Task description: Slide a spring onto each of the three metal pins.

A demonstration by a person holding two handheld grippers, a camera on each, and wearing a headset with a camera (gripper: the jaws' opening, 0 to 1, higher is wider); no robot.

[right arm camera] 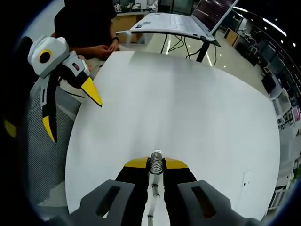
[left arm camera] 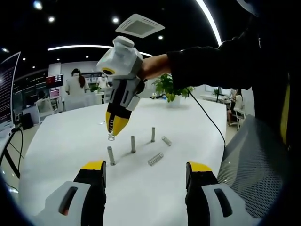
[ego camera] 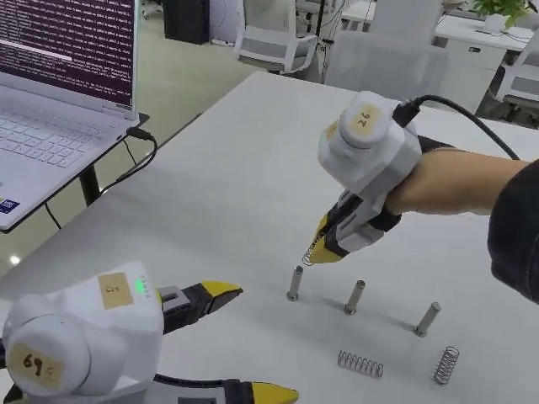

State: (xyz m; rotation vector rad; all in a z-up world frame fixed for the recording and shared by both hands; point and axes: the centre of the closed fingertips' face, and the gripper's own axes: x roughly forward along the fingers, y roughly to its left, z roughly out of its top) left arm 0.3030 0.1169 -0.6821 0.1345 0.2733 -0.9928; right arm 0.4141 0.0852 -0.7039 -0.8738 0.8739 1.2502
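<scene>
Three metal pins stand upright on the white table (ego camera: 244, 168): the left pin (ego camera: 294, 284), the middle pin (ego camera: 354, 297) and the right pin (ego camera: 427, 319). My right gripper (ego camera: 324, 251) is shut on a spring (ego camera: 309, 252) and holds it just above the left pin, apart from it. In the right gripper view the spring (right arm camera: 156, 163) sits between the shut jaws. Two more springs (ego camera: 360, 364) (ego camera: 445, 364) lie flat near the pins. My left gripper (ego camera: 253, 341) is open and holds nothing, at the near left of the table, and its own view shows the pins (left arm camera: 132, 144) ahead.
An open laptop (ego camera: 59, 93) sits on a stand at the far left, its cable (ego camera: 139, 164) hanging by the table's edge. Office chairs and desks stand beyond the table. A person's sleeve (ego camera: 518, 227) reaches in from the right.
</scene>
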